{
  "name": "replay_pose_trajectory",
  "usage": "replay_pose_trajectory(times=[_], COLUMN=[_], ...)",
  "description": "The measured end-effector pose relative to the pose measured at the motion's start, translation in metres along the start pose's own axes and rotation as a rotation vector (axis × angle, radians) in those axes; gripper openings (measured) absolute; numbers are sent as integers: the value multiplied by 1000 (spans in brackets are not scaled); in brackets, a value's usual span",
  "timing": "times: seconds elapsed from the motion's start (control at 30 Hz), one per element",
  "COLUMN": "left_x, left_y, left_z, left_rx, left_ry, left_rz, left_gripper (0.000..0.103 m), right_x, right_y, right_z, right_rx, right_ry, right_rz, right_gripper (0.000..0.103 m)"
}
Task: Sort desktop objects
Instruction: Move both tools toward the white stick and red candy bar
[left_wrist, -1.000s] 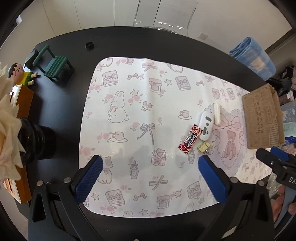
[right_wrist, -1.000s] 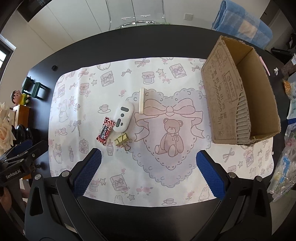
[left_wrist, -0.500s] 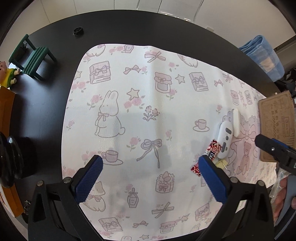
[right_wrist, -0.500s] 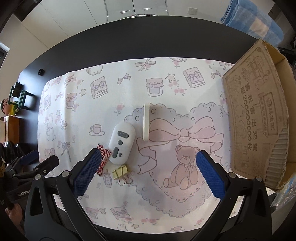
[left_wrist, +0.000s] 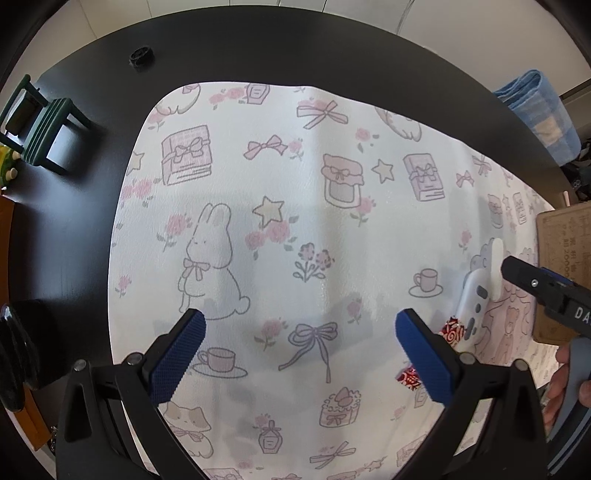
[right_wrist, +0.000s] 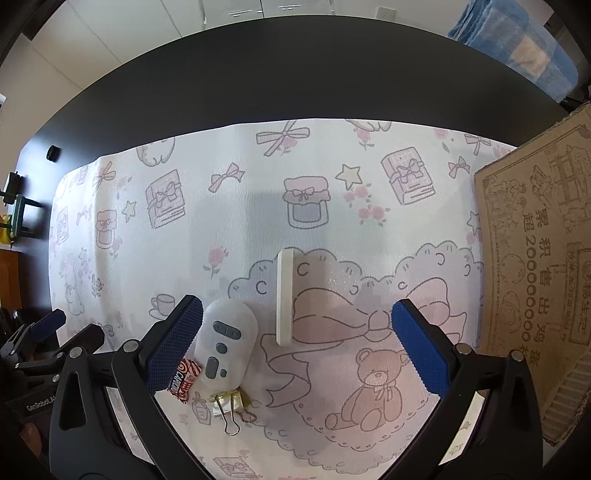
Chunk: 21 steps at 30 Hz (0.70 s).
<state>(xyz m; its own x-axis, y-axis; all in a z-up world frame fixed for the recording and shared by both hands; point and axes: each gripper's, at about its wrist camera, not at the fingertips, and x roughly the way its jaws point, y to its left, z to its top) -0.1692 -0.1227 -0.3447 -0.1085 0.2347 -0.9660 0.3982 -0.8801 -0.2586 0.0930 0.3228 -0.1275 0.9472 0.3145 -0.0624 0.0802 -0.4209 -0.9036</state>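
On my printed mat (right_wrist: 258, 206), left to right: left hand-held gripper (left_wrist: 299, 347) released over bare cloth; red candy wrapper (right_wrist: 184, 378), white remote (right_wrist: 226, 343), gold binder clip (right_wrist: 229, 402), white bar (right_wrist: 285, 295) beneath my released right hand-held gripper (right_wrist: 295, 339); cardboard box (right_wrist: 535, 266) on the counter (right_wrist: 295, 74).

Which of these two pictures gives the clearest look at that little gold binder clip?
The right wrist view: the gold metal binder clip lies unobstructed below the white remote. In the left wrist view I cannot find it; that gripper's finger covers that spot.
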Motion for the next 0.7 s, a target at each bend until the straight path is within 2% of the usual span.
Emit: replay_pose_trajectory(times=[0.6, 0.7], left_x=[12, 15], left_y=[-1, -3], left_z=[24, 26], left_rx=[10, 15], left_ry=[13, 19], left_rz=[16, 12], left_gripper=[103, 103], right_x=[23, 25], right_y=[7, 8], right_z=[3, 2], right_rx=[-2, -2], right_ry=[56, 67], right_rz=[-19, -24], right_gripper=[103, 99])
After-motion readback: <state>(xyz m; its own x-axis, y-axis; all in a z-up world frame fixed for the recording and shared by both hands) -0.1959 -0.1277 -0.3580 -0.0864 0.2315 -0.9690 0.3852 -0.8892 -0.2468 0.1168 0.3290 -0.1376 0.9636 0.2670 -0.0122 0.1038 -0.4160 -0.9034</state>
